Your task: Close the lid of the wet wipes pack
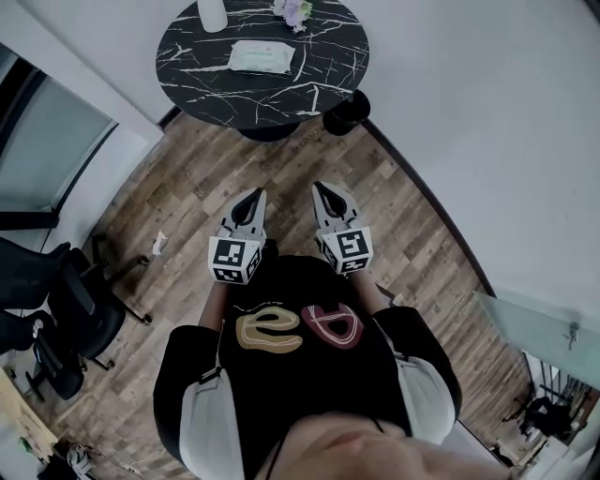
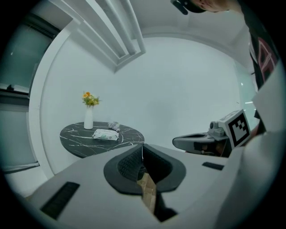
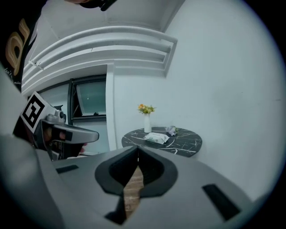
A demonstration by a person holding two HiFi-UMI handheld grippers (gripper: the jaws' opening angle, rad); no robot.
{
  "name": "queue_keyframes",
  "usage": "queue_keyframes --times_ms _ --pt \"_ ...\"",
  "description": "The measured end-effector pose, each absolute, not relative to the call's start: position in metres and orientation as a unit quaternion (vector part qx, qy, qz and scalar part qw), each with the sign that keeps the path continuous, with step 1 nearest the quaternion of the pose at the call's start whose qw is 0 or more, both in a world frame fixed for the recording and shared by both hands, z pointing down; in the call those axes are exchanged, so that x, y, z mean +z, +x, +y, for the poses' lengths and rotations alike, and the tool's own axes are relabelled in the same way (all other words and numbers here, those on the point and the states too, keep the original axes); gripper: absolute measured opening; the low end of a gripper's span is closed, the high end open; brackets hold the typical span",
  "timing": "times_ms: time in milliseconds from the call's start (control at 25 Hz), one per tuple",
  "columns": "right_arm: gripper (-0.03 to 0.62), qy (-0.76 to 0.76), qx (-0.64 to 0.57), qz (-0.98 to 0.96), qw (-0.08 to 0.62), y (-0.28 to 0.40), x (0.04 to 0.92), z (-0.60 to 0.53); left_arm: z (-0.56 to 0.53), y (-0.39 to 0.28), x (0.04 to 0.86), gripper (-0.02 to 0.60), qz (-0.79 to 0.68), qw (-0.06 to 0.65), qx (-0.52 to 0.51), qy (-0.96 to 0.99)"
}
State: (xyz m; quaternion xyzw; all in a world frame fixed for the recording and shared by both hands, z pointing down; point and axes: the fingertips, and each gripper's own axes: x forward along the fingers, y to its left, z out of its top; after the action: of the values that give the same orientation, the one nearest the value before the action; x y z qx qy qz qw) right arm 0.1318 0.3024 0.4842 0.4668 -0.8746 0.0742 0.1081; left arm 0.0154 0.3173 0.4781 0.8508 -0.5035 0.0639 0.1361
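The wet wipes pack (image 1: 261, 57) lies flat, pale green and white, on a round black marble table (image 1: 206, 80) far ahead of me. It also shows in the left gripper view as the pack (image 2: 106, 134) and in the right gripper view as the pack (image 3: 157, 137). Its lid is too small to make out. My left gripper (image 1: 251, 199) and right gripper (image 1: 326, 193) are held side by side above the wooden floor, well short of the table. Both point toward it. The left gripper (image 2: 142, 150) is shut and empty, and so is the right gripper (image 3: 137, 154).
A white vase (image 1: 213, 14) with flowers (image 1: 295, 11) stands at the table's far side, with a small crumpled thing (image 2: 114, 125) near the pack. A black stool (image 1: 345, 112) sits by the table's right foot. Office chairs (image 1: 56, 309) stand left, a white wall runs right.
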Motion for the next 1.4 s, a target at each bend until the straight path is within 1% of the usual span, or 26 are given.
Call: queue_keyframes --times_ms 320,600,1120,1400 --pt "0.012 0.481 0.073 -0.865 0.122 0.093 0.491 0.272 0.276 -0.020 0.485 0.018 -0.483 0.150 0.055 0.861" --pt "0.012 0.502 0.078 -0.853 0.116 0.074 0.491 0.258 0.254 -0.039 0.486 0.018 -0.462 0.151 0.056 0.872" --pt "0.012 0.506 0.074 -0.851 0.121 0.059 0.489 0.249 0.239 -0.062 0.489 0.018 -0.478 0.161 0.046 0.862" --pt "0.012 0.495 0.088 -0.858 0.107 0.058 0.492 0.225 0.228 -0.068 0.492 0.018 -0.492 0.165 0.047 0.853"
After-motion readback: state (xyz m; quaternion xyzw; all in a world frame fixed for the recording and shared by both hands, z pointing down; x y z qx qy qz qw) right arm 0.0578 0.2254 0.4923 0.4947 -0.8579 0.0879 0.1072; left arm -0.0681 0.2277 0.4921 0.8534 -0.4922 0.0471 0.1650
